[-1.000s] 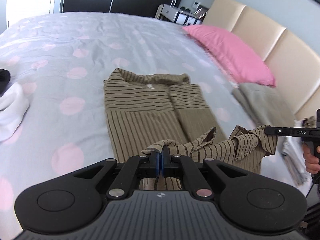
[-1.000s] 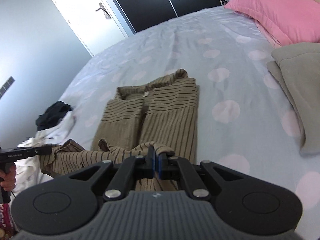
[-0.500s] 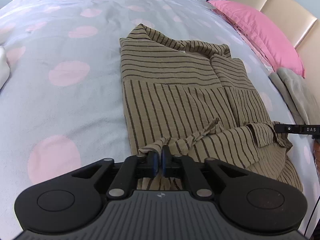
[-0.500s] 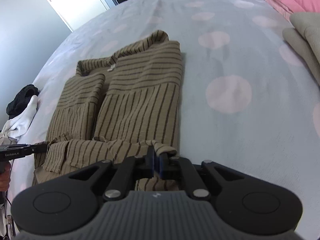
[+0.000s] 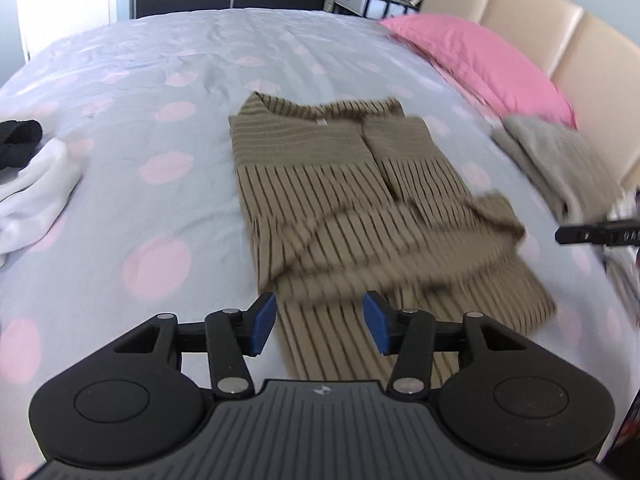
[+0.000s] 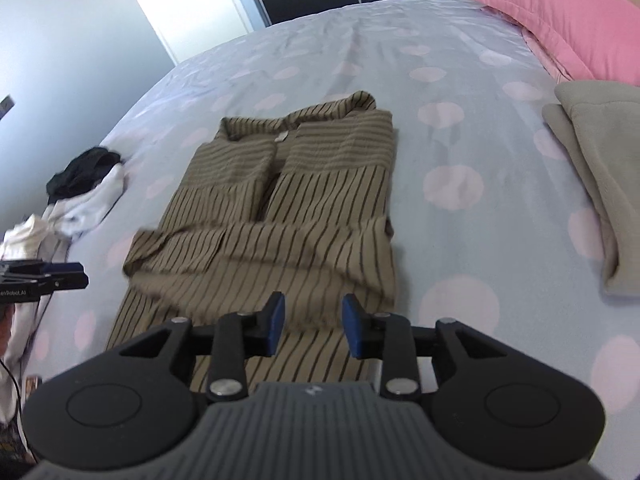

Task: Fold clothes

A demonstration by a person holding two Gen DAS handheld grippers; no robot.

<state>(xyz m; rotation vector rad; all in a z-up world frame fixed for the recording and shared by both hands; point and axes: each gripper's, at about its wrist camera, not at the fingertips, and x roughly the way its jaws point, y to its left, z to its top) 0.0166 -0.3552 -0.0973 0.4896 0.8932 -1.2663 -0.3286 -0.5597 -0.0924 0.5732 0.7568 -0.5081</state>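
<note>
A brown striped garment lies on the bed, sleeves folded in, its lower part folded up over the middle. It also shows in the right wrist view. My left gripper is open and empty, just above the garment's near left edge. My right gripper is open and empty, over the garment's near right edge. Each gripper's tip shows at the edge of the other view: the right one, the left one.
The bed has a grey cover with pink dots. A pink pillow and a folded grey garment lie by the headboard at right. White clothes and a black item lie at left.
Both grippers have opened and let go of the garment's hem, which now lies folded over the middle. Both have drawn back toward the near edge.
</note>
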